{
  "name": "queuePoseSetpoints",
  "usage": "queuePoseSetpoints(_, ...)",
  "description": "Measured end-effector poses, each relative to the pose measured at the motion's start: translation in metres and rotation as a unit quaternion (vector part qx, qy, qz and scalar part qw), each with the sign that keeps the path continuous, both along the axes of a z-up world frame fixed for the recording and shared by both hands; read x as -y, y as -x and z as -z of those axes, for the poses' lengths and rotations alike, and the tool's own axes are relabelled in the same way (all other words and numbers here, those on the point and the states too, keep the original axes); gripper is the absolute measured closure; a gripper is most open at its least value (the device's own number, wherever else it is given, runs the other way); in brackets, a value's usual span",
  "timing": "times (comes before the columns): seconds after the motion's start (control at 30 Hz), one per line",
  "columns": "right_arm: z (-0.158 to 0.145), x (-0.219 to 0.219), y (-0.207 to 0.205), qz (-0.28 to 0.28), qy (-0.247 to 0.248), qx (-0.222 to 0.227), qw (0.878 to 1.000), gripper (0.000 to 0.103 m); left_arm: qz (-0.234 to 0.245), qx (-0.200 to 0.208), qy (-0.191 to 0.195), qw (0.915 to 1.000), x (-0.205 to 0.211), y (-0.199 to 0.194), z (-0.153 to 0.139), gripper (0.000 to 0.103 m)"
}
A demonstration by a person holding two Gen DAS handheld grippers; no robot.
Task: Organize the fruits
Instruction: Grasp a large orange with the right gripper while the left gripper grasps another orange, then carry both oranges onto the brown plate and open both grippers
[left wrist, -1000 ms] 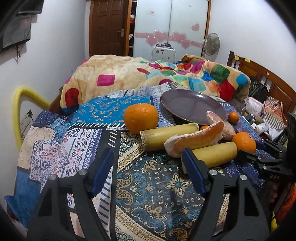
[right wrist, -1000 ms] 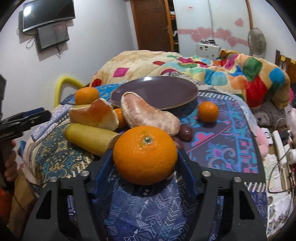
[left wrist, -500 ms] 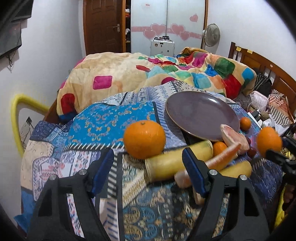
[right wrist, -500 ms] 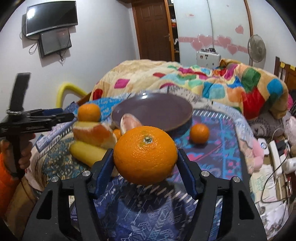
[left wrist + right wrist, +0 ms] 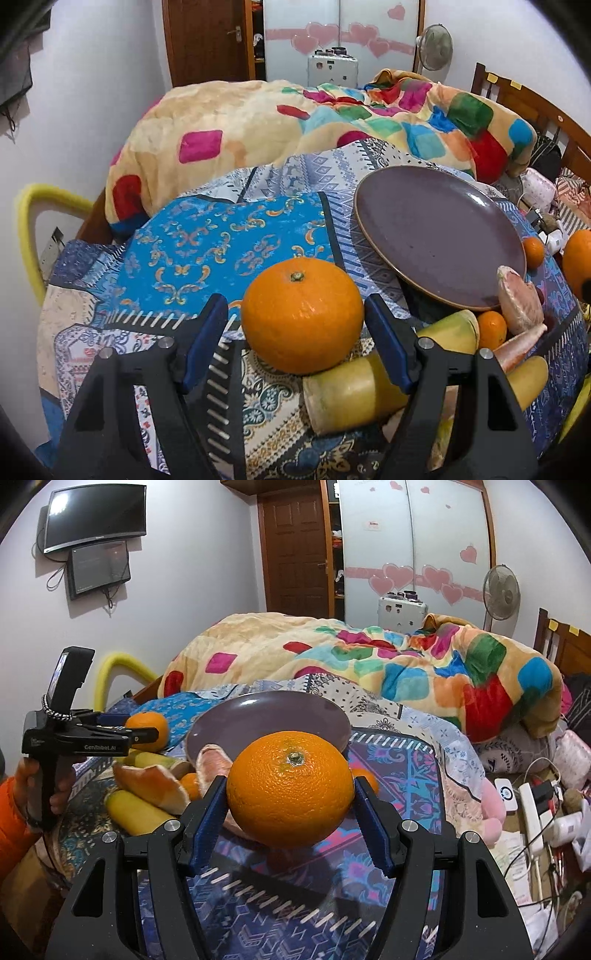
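I have one large orange (image 5: pixel 290 788) clamped in my right gripper (image 5: pixel 290 812), lifted off the bedspread, near the purple plate (image 5: pixel 236 716). My left gripper (image 5: pixel 295 332) straddles a second orange (image 5: pixel 302 314), jaws not touching. Next: close left, carry both to the plate.

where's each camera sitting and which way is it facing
Left wrist: on the left hand-held gripper, facing along the bed at an orange between its open fingers; own fingers show.
Right wrist: on the right hand-held gripper, shut on a second orange; own fingers, other gripper and a hand show.
Shared: purple plate, both oranges.
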State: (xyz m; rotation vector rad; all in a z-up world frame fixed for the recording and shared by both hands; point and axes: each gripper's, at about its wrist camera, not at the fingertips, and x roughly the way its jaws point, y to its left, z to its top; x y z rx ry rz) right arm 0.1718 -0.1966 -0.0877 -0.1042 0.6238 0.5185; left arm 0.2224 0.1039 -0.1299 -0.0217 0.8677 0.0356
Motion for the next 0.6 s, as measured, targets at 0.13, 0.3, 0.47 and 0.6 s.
queuePoseSetpoints(0.13,0.005,0.001,-0.007,0.001,0.000,-0.006,1.000,0.039,0.007,-0.005,0.009,0.9999,0.001,-0.006,0.002,0.033)
queuePoseSetpoints(0.3,0.008,0.002,-0.016,0.002,-0.002,-0.012,1.000,0.039,0.013,-0.006,-0.010,0.9999,0.006,-0.006,0.001,0.035)
queuePoseSetpoints(0.47,0.001,0.002,-0.022,0.006,-0.007,-0.009,1.000,0.039,0.018,0.007,-0.022,0.9996,0.013,-0.001,-0.009,0.035)
queuePoseSetpoints(0.6,-0.008,0.001,-0.023,0.008,-0.003,0.003,1.000,0.039,0.021,0.022,-0.015,0.9994,0.017,0.004,-0.025,0.035)
